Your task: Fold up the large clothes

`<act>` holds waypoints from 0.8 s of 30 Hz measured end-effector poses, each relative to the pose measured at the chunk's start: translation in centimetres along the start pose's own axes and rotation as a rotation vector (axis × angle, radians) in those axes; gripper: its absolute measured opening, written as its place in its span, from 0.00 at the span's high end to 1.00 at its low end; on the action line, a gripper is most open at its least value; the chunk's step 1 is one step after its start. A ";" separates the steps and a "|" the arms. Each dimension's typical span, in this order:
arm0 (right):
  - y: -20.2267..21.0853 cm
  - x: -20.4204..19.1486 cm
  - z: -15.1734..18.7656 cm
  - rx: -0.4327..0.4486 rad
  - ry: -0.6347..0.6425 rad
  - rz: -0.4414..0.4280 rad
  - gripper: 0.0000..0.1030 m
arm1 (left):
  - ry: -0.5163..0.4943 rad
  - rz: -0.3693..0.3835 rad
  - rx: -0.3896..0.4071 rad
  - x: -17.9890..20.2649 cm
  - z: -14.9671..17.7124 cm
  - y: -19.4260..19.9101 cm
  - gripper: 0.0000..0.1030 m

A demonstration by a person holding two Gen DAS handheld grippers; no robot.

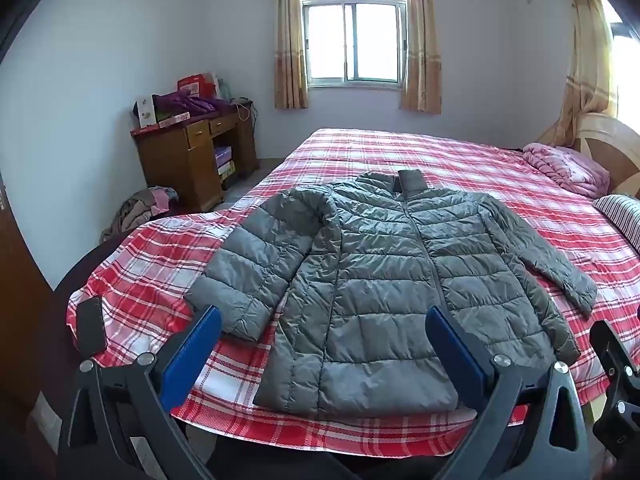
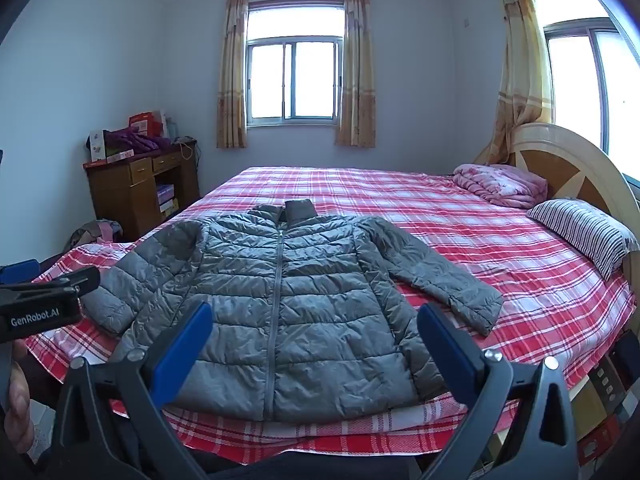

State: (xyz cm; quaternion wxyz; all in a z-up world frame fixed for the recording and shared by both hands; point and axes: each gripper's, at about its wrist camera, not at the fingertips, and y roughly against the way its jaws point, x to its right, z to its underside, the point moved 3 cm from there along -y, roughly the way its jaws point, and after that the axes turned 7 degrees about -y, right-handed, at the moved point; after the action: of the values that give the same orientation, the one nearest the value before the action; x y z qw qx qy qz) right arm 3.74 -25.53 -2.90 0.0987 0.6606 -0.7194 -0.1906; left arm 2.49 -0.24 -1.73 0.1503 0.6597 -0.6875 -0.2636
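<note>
Lying flat on the bed (image 2: 460, 216), the jacket (image 2: 280, 292) points collar-away, hem near both wide-open, empty jaws.

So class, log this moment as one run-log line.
stage: before first fold | grey quilted puffer jacket: flat, zipped, sleeves spread on red plaid bed sheet | left gripper: open, empty | right gripper: open, empty
</note>
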 end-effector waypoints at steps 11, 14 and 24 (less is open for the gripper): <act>-0.2 0.0 0.0 -0.002 -0.002 -0.001 0.00 | 0.030 -0.001 0.016 -0.6 -0.3 0.5 0.01; -0.1 -0.1 0.1 -0.004 -0.001 -0.002 0.00 | 0.031 -0.005 0.016 -0.6 -0.3 0.5 0.01; -0.3 -0.2 0.3 -0.011 -0.003 -0.003 0.00 | 0.032 -0.011 0.018 -0.8 -0.4 0.5 0.01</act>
State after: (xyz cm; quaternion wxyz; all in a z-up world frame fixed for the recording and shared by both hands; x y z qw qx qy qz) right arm 3.90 -25.31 -3.22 0.1008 0.6609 -0.7174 -0.1957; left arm 2.40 0.46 -1.01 0.1538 0.6690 -0.6837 -0.2476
